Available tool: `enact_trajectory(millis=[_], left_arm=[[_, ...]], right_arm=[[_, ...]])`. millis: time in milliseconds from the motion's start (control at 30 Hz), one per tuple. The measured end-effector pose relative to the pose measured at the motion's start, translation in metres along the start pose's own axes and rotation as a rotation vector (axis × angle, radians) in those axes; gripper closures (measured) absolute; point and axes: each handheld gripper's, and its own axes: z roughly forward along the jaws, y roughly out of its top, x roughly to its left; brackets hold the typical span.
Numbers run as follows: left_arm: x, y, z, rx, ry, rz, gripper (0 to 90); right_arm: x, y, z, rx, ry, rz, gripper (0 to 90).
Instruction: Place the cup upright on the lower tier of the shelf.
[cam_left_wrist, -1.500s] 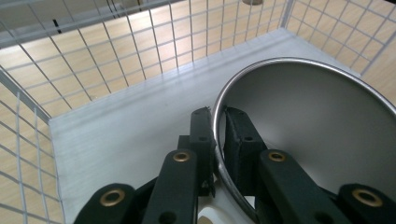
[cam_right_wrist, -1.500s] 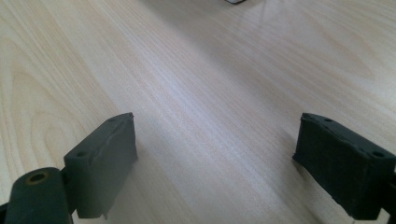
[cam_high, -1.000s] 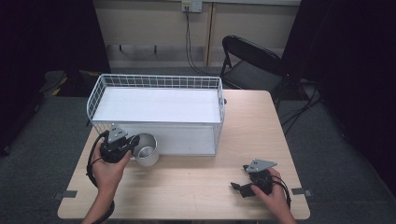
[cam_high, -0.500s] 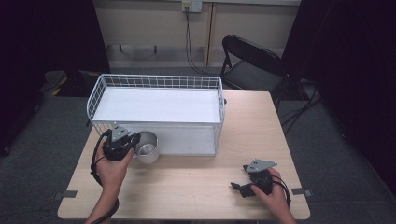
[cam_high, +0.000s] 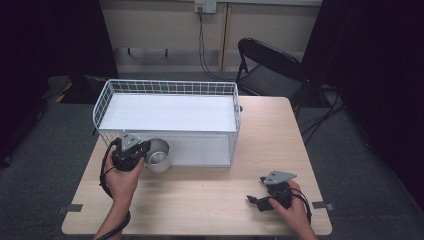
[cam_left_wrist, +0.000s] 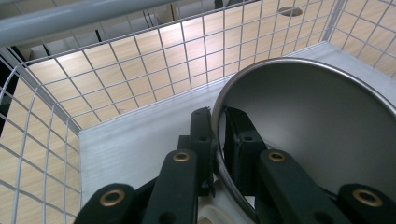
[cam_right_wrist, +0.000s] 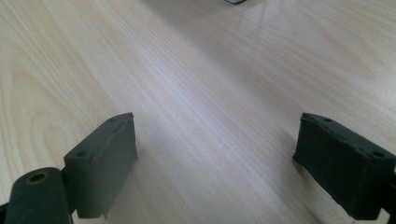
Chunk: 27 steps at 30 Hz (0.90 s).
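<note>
The left gripper (cam_high: 142, 150) is clamped on the rim of a metal cup (cam_high: 157, 155), just outside the wire basket (cam_high: 165, 87); the right gripper (cam_high: 260, 201) rests released on the table (cam_high: 210, 190).

My left gripper view cuts the bowl (cam_left_wrist: 317, 135) off at 3 and 6 o'clock; my jaws hide its near rim.

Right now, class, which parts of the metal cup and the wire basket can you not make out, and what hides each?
- Metal cup, high view: its left side, behind the left gripper clamped on its rim.
- Metal cup, left gripper view: its right part, cut by the frame edge; its base cannot be made out.
- Wire basket, high view: mesh too fine to count.
</note>
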Motion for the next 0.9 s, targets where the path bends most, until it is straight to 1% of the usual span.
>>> enact_trajectory(millis=[133, 200, 233, 333, 433, 467, 567, 767, 867, 900], left_arm=[[0.000, 0.001, 0.001, -0.005, 0.014, 0.004, 82.0], [0.000, 0.000, 0.001, -0.010, 0.016, 0.005, 81.9], [0.000, 0.001, 0.003, -0.009, 0.010, -0.003, 81.9], [0.000, 0.001, 0.004, -0.010, 0.015, 0.004, 81.9], [0.000, 0.001, 0.004, -0.016, 0.016, -0.005, 81.9], [0.000, 0.001, 0.006, -0.016, 0.026, 0.001, 81.9], [0.000, -0.001, 0.007, -0.013, 0.029, 0.002, 81.9], [0.002, -0.003, 0.010, -0.015, 0.041, -0.015, 81.9], [0.002, -0.002, 0.011, -0.014, 0.044, -0.010, 81.9], [0.002, -0.002, 0.012, -0.019, 0.046, -0.013, 81.9]], right_arm=[[0.000, 0.000, 0.000, 0.000, 0.000, 0.000, 11.7], [0.000, 0.000, 0.000, 0.000, 0.000, 0.000, 11.7], [0.000, 0.000, 0.000, 0.000, 0.000, 0.001, 11.7], [0.000, 0.000, 0.000, 0.000, 0.000, 0.000, 11.7], [0.000, 0.000, 0.000, 0.000, 0.000, 0.000, 11.7], [0.000, 0.000, 0.000, 0.000, 0.000, 0.000, 11.7], [0.000, 0.000, 0.000, 0.000, 0.000, 0.000, 11.7], [0.000, 0.000, 0.000, 0.000, 0.000, 0.000, 11.7], [0.000, 0.000, 0.000, 0.000, 0.000, 0.000, 11.7], [0.000, 0.000, 0.000, 0.000, 0.000, 0.000, 11.7]])
